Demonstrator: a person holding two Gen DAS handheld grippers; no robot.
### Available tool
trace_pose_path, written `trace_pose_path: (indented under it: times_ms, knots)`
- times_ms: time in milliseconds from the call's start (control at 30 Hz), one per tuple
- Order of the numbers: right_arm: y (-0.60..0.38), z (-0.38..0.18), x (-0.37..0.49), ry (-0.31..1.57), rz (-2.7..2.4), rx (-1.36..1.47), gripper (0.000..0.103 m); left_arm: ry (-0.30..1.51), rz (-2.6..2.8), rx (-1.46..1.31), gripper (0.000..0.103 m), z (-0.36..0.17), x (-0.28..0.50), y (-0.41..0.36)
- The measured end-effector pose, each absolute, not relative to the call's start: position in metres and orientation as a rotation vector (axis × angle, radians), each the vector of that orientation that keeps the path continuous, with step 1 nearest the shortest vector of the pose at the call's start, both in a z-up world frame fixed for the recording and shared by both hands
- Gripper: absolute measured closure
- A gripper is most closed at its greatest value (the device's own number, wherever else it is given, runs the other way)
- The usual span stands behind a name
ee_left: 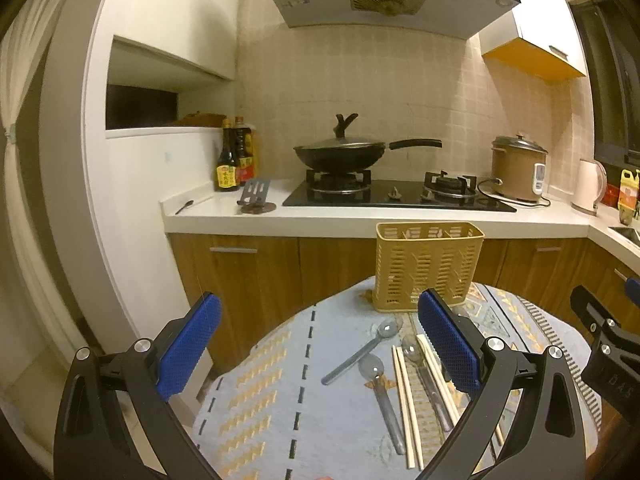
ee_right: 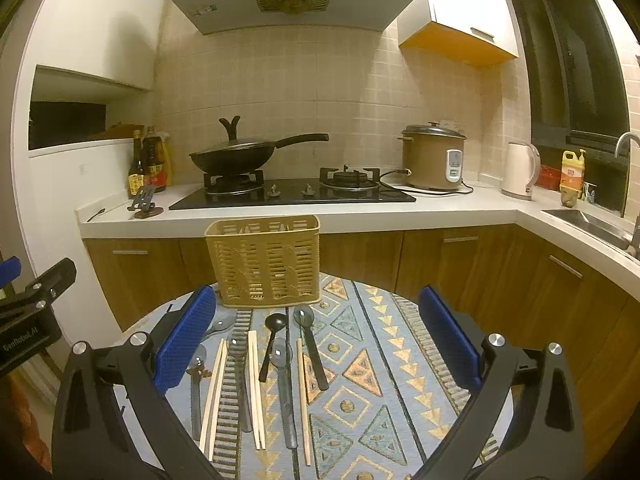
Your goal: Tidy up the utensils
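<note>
spoons point(ee_right: 280, 360) and chopsticks point(ee_right: 256, 392) loose on the cloth point(ee_right: 400, 380), just before the empty yellow rack point(ee_right: 264, 260) at its far edge, right gripper point(ee_right: 316, 336) wide above them holding nothing, left gripper point(ee_left: 320, 344) wide too, wok point(ee_right: 236, 158) behind

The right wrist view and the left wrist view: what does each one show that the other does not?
Only the right wrist view shows the black spoon, the sink and the faucet. Only the left wrist view shows the table's left edge with floor beyond it. Both show the yellow utensil basket, wooden chopsticks and clear spoons lying on the patterned cloth, the wok, and the rice cooker. Both grippers' jaws are open and empty.
</note>
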State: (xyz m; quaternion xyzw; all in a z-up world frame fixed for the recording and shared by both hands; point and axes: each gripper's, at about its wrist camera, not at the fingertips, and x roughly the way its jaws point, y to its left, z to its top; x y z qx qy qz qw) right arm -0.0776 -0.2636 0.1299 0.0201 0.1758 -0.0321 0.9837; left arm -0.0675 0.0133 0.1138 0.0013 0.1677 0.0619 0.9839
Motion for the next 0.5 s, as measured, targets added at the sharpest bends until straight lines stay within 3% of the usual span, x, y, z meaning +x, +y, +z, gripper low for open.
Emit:
trace_pose_path:
  times_ms: [500]
  knots:
    - [-0.264, 0.119, -0.069, 0.409, -0.060, 0.032, 0.006, 0.319, 0.051, 0.011, 0.010, 0.103, -0.064, 0.004]
